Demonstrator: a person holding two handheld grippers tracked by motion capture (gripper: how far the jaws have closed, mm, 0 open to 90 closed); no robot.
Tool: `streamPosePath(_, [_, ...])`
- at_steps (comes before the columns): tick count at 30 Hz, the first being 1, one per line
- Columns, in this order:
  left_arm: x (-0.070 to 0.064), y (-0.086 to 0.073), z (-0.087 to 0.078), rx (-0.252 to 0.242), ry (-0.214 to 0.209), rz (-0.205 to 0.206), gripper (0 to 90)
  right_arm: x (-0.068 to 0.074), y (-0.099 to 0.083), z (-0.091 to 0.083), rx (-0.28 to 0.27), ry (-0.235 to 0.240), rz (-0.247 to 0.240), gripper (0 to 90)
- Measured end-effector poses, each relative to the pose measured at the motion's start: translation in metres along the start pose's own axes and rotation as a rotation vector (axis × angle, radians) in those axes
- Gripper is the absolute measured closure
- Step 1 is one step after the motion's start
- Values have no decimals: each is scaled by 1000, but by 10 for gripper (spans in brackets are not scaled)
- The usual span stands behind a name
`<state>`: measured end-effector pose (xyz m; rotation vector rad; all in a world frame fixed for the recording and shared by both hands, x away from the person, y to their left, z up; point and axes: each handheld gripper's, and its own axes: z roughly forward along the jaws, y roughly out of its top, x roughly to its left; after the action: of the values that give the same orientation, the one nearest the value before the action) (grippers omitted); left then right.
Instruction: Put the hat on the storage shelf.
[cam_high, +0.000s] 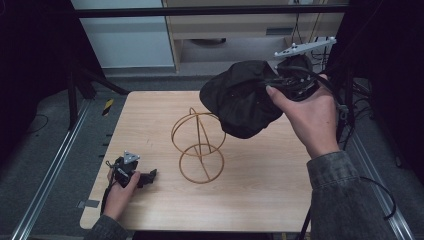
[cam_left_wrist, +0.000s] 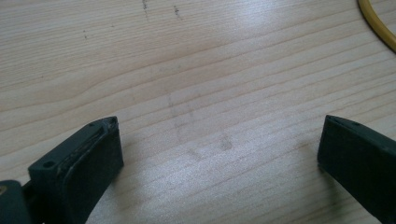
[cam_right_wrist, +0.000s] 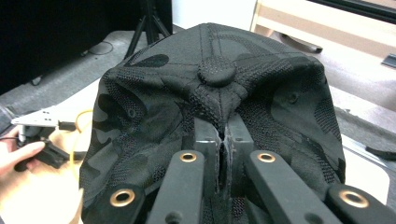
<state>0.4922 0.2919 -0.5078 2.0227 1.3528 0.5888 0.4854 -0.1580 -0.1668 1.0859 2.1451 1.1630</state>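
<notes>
Above the wire stand (cam_high: 198, 145), right hand-held gripper (cam_high: 280, 80) raised, pinching black cap (cam_high: 240, 97); left hand-held gripper (cam_high: 150, 175) spread, low.

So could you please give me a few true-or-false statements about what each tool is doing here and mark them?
1. The right tool is shut on the cap. True.
2. The cap lies flat on the table. False: it is held up in the air, over the table's far right part.
3. The left tool is open. True.
4. The left tool grips the wire stand. False: it is low over bare wood beside the stand, with nothing between its jaws.
</notes>
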Motion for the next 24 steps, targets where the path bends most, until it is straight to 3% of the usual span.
streamPosePath(24, [-1, 0, 0, -3, -5, 2, 0, 35, 12, 22, -5, 106, -28, 869])
